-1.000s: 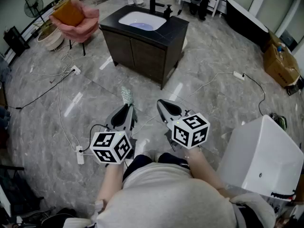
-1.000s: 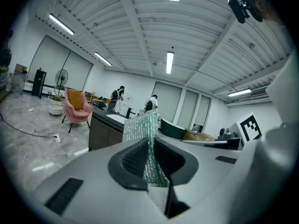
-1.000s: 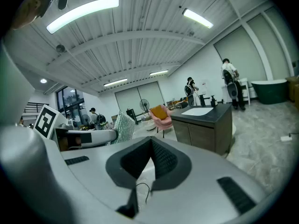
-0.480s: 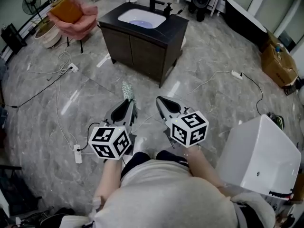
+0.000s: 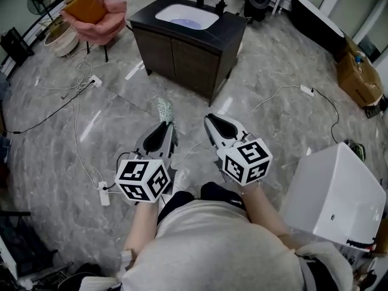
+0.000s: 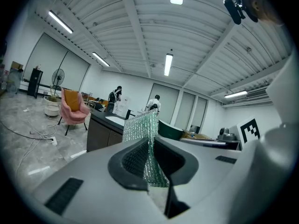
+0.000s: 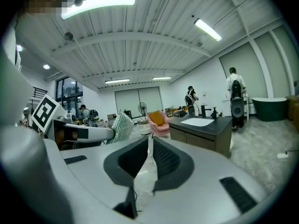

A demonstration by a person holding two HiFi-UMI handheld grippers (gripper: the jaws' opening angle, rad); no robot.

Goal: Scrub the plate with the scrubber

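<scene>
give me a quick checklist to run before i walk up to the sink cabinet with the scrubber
1. Green mesh scrubber clamped between the left gripper fingers: ok.
2. Right gripper free: ok. Its fingers have just been opening, with nothing between them.
3. Plate located: cannot tell; none shows in any view.
4. Dark brown sink cabinet straight ahead: ok.
5. White basin contents: cannot tell from here.
6. White corded power strip lying right of the path: ok, but mind it.
</scene>
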